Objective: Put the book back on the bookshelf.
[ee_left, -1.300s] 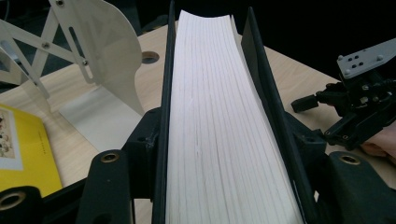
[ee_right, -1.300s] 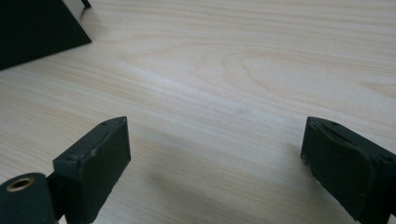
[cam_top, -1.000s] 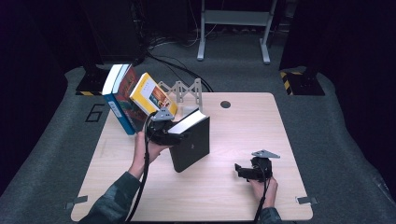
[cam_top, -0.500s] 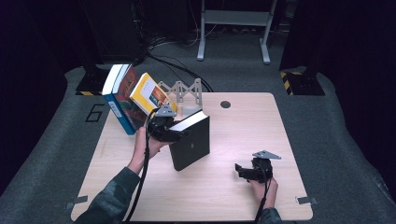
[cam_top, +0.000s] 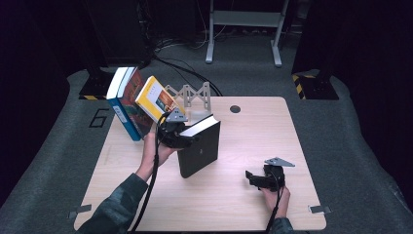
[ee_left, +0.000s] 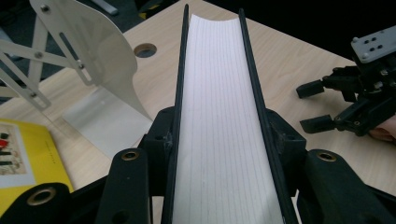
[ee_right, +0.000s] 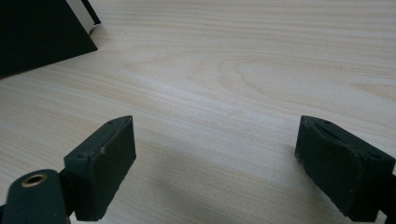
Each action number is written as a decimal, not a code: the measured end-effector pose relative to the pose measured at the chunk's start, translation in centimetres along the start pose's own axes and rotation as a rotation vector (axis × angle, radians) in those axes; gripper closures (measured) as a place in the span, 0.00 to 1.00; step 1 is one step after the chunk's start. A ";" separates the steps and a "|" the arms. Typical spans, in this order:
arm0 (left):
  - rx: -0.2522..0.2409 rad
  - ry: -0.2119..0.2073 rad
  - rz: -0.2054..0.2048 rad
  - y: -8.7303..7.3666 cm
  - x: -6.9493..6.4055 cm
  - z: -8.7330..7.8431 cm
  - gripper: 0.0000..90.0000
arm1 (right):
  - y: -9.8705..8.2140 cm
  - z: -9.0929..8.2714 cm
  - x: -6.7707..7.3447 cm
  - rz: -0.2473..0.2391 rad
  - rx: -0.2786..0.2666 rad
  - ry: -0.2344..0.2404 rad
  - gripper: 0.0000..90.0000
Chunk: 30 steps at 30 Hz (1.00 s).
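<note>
A thick black book (cam_top: 199,151) stands upright on the wooden table (cam_top: 243,214), left of its centre. My left gripper (cam_top: 187,139) grips it near its top corner. In the left gripper view my left gripper (ee_left: 217,123) has a jaw pressed on each black cover, with the white page edge (ee_left: 219,93) between them. These jaws have just been closing on the book. My right gripper (cam_top: 253,179) rests low over the table at the front right, open, with bare wood between its pads (ee_right: 105,158). The right gripper (ee_left: 322,105) is also seen from the left gripper view.
Several books lean together at the table's back left: a blue-and-white one (cam_top: 119,105), a dark red one (cam_top: 134,100) and a yellow one (cam_top: 158,100). A folding metal book rack (cam_top: 190,95) stands behind the black book. A cable hole (cam_top: 235,108) lies at the back.
</note>
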State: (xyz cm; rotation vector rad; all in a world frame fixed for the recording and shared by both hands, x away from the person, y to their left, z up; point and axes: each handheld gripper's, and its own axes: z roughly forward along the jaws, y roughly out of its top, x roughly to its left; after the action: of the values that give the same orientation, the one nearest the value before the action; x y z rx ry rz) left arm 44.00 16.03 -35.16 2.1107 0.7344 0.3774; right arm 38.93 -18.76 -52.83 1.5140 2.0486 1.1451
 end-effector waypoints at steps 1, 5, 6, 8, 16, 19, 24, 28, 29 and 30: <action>0.004 0.007 0.003 0.2 0.0 -0.1 0.59 | 0.0 0.0 0.0 0.002 -0.001 -0.002 0.13; -0.004 0.023 0.000 0.7 0.2 -0.4 0.59 | 0.0 0.0 0.0 0.010 -0.005 -0.004 0.12; -0.008 0.029 -0.004 1.1 0.4 -0.9 0.59 | 0.0 0.0 0.0 0.001 -0.005 -0.008 0.12; -0.010 0.035 -0.007 1.5 0.7 -1.3 0.59 | 0.0 0.1 0.1 0.007 0.001 -0.015 0.11; -0.028 0.093 -0.058 2.2 2.0 -2.6 0.59 | 0.1 0.3 0.3 -0.006 0.021 -0.047 0.07; -0.023 0.104 -0.061 2.4 2.3 -2.9 0.59 | 0.1 0.3 0.4 -0.009 0.024 -0.052 0.07; -0.030 0.127 -0.108 2.8 3.4 -3.1 0.59 | 0.1 0.4 0.5 -0.015 0.027 -0.061 0.07; -0.032 0.159 -0.134 3.5 4.1 -2.8 0.59 | 0.1 0.3 0.5 -0.018 0.030 -0.065 0.08; -0.032 0.159 -0.134 3.5 4.1 -2.8 0.59 | 0.1 0.3 0.5 -0.018 0.030 -0.065 0.08; -0.034 0.169 -0.148 3.7 4.5 -2.7 0.59 | 0.1 0.4 0.5 -0.023 0.029 -0.063 0.08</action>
State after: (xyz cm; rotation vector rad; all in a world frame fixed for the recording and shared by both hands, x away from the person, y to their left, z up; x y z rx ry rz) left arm 47.50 18.76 -30.56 1.9950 0.9691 0.4880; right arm 39.09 -18.11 -52.86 1.5165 2.0436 1.0502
